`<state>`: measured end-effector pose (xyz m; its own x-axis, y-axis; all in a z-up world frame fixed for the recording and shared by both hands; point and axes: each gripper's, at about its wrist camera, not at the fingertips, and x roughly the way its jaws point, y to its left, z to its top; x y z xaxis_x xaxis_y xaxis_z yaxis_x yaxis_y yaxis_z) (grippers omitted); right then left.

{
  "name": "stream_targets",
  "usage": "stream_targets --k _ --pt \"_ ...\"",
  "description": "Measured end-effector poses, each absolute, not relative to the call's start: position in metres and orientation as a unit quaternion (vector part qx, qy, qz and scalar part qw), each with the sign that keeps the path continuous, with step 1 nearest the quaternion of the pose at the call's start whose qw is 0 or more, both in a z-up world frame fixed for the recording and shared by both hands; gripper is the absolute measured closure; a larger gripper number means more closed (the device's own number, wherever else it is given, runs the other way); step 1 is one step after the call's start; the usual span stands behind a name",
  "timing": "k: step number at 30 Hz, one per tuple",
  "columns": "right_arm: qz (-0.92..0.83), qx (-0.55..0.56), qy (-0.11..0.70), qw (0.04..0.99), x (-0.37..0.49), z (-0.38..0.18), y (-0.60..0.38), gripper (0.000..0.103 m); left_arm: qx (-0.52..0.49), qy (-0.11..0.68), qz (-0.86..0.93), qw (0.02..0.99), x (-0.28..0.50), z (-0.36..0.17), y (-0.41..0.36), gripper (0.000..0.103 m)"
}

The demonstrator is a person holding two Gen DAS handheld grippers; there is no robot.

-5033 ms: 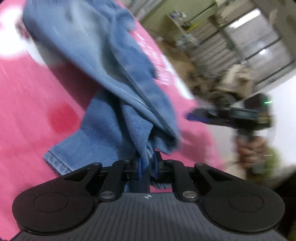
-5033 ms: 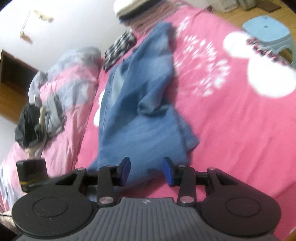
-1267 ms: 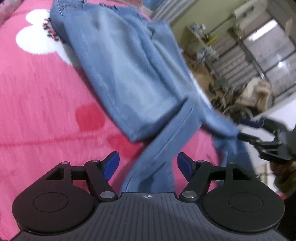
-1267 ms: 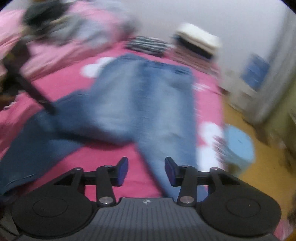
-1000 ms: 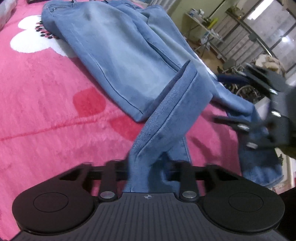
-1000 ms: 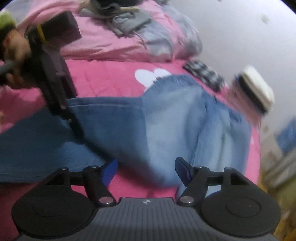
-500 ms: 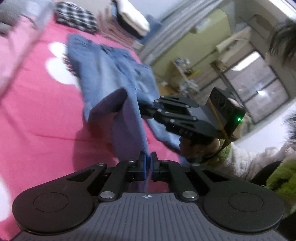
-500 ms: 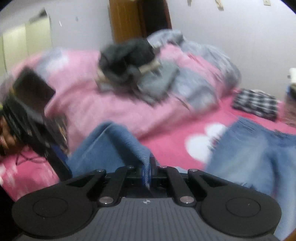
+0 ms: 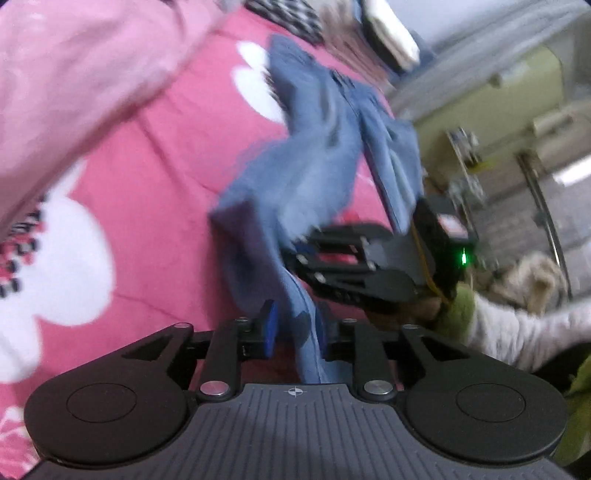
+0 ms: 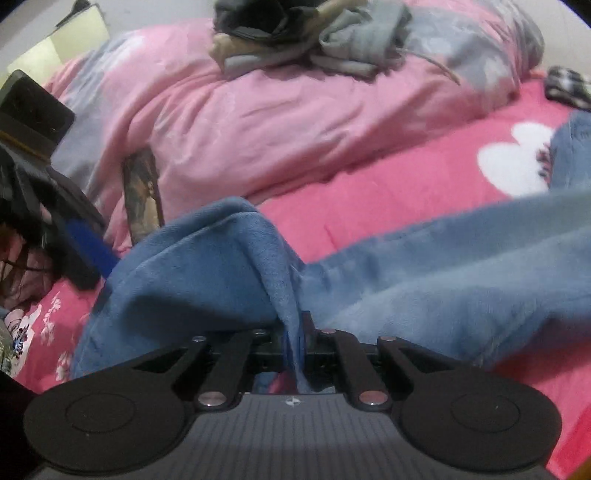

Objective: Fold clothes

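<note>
Blue jeans [image 9: 314, 166] lie stretched across the pink bed cover [image 9: 166, 184]. My left gripper [image 9: 295, 328] has one leg's edge hanging between its blue pads. Its jaws are opening and the pads stand apart from the cloth. Just beyond it, my right gripper [image 9: 303, 254] holds the denim. In the right wrist view my right gripper [image 10: 295, 332] pinches a raised fold of the jeans [image 10: 443, 266]; its jaws are starting to open, but the pads still press the cloth. One blue pad [image 10: 90, 242] of my left gripper shows at the far left.
A pale pink duvet [image 10: 277, 110] is bunched along the far side, with a heap of grey and dark clothes [image 10: 314, 33] on top. A checked cloth [image 10: 569, 86] and a folded white stack [image 9: 391, 40] lie past the waistband. A person's pale sleeve [image 9: 517, 332] is at the right.
My left jaws were shut on the jeans leg and have now parted. The right gripper, still pinching its fold, has come in close to the left one.
</note>
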<state>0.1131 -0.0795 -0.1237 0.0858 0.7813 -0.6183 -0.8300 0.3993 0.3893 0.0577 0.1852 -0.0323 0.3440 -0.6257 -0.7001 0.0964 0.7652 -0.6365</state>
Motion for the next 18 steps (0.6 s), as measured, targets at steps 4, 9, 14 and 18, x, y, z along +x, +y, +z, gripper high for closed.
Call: stream_targets --k 4,9,14,18 --pt "0.544 -0.014 0.397 0.739 0.107 -0.109 -0.098 0.046 -0.268 0.485 -0.211 0.805 0.067 -0.003 0.202 0.066" --pt "0.513 0.023 0.373 0.773 0.101 -0.080 -0.142 0.027 -0.255 0.450 -0.233 0.824 0.131 0.027 0.172 0.065" --pt "0.443 0.129 0.363 0.809 0.117 -0.057 -0.215 0.023 -0.209 0.433 -0.274 0.833 0.208 0.017 0.094 0.064" --pt "0.338 0.164 0.345 0.860 0.141 -0.039 -0.289 0.023 -0.150 0.439 -0.274 0.843 0.256 -0.024 0.022 0.064"
